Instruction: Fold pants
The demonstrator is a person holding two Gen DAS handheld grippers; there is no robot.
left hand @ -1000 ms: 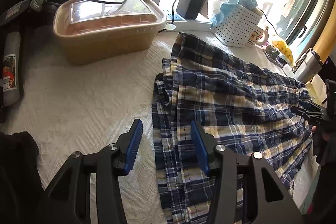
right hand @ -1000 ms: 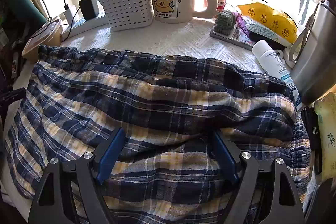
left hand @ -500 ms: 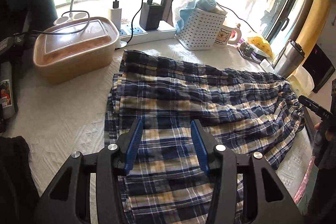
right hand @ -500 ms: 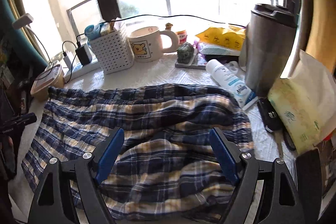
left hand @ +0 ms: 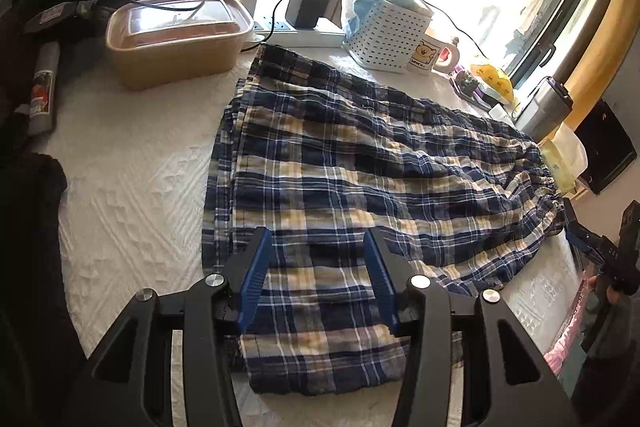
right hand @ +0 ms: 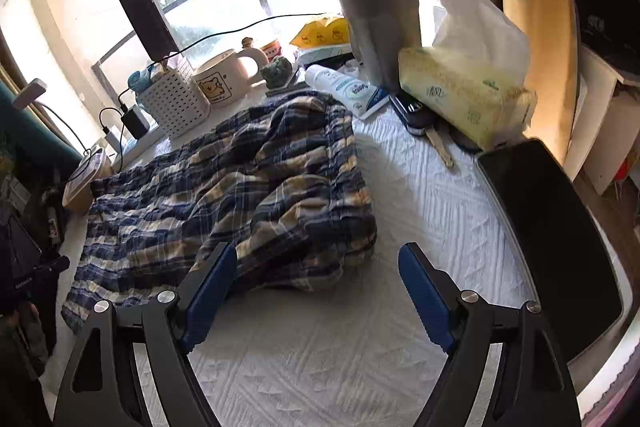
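Blue and cream plaid pants [left hand: 360, 163] lie spread across the white textured table cover [left hand: 132, 219], folded lengthwise, with the gathered waistband [right hand: 352, 179] at the right end. My left gripper [left hand: 316, 239] hovers open above the near left end of the pants, with nothing between its blue pads. My right gripper [right hand: 316, 255] stands wide open over the cover just off the waistband end; its left finger [right hand: 212, 287] overlaps the cloth's edge and grips nothing. In the left wrist view the right gripper [left hand: 588, 243] shows at the far right edge.
Along the window stand a tan lidded container [left hand: 176, 39], a power strip with chargers [left hand: 304, 27], a white perforated basket [left hand: 388, 31] and a bear mug [right hand: 220, 79]. A steel tumbler [right hand: 376, 15], tissue pack [right hand: 464, 95], tube, keys and a black slab [right hand: 552, 227] crowd the right.
Both grippers pulled back from the pants, so more of the table shows. The left one shifted from bare cover to over the pants' end. The right one rolled and moved off the waistband.
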